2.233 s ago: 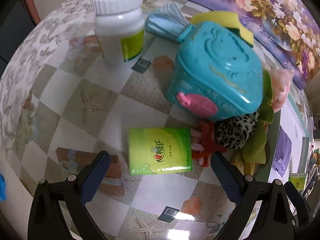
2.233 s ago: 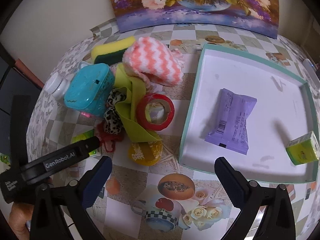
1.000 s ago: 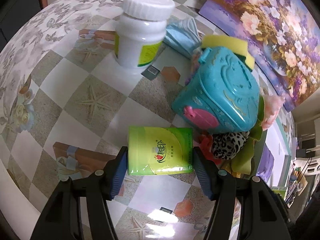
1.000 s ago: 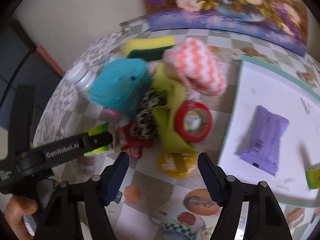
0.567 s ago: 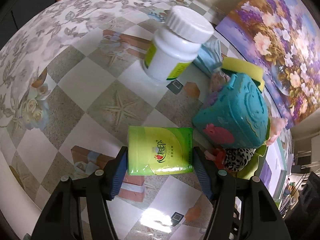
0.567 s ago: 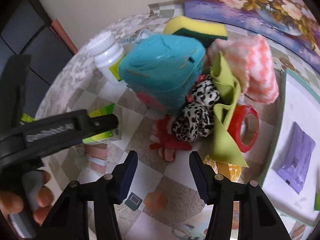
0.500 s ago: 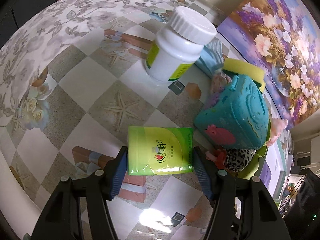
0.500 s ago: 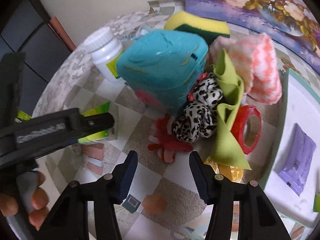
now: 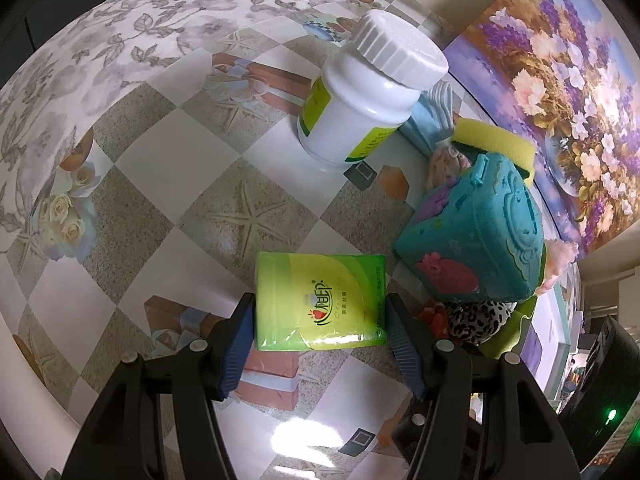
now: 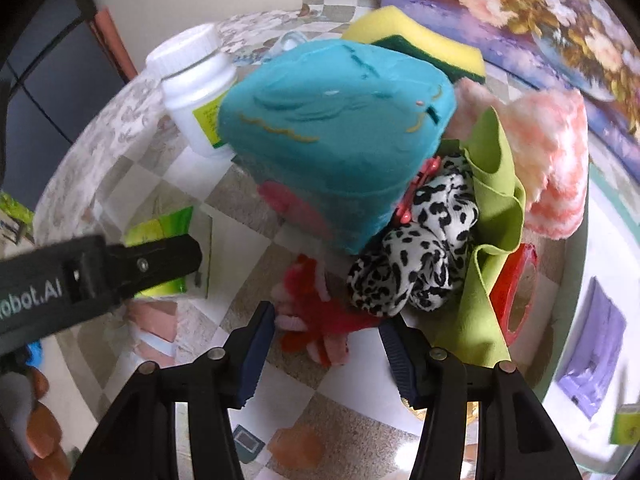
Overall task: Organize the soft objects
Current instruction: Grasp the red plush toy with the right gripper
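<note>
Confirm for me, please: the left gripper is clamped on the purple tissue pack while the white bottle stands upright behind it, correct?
Not quite: the tissue pack clamped in the left gripper is green, not purple, as the left wrist view shows. The white bottle does stand upright behind it.

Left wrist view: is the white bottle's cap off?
No. The white bottle stands on the table with its ribbed white cap on top of the neck.
</note>
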### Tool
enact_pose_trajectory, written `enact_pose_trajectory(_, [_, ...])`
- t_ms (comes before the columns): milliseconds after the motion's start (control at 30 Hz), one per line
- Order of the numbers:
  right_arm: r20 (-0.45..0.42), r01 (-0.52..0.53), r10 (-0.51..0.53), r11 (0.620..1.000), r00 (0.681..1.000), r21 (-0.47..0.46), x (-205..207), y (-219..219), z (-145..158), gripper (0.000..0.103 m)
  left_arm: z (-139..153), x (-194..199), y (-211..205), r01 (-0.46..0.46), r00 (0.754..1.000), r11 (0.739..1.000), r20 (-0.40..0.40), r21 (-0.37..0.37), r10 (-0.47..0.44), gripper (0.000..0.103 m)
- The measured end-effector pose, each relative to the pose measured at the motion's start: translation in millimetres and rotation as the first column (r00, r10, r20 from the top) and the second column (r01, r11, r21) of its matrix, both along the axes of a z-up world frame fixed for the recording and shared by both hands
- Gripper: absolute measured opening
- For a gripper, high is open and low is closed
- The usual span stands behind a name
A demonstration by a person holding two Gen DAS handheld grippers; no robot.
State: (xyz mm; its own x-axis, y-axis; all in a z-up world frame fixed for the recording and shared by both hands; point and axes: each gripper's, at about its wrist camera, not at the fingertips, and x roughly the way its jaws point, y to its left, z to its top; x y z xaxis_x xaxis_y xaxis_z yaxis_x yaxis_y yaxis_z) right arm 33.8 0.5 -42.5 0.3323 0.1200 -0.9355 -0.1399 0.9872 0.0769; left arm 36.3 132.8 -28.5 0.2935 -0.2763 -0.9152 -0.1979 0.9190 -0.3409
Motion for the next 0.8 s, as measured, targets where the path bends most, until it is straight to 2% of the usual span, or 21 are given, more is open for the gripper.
enact_pose_trajectory(167, [0.014, -0.012, 0.013, 0.999, 1.0, -0.036, 0, 12, -2, 0.05, -2, 0, -4, -0.003, 1.0, 1.0, -0.008, 0.014, 0.003, 0.065])
enact_pose_trajectory(367, [0.018, -0.02, 0.021, 0.999, 1.0, -0.027, -12, 13, 1, 0.046, -4, -4, -6, -0.01, 1.0, 0.999, -0.019, 0.033, 0.011, 0.065])
enact_pose_trajectory(600, [0.026, -0.01, 0.009, 0.999, 1.0, 0.04, -37, -12, 24, 0.045, -5, -12, -4, -0.017, 0.999, 0.999, -0.029, 0.05, 0.019, 0.065])
enact_pose_trajectory(800, [0.057, 0.008, -0.014, 0.994, 0.998, 0.108, -51, -26, 50, 0.045, 7, -20, -9, -0.022, 1.0, 0.997, -0.006, 0.079, 0.022, 0.065])
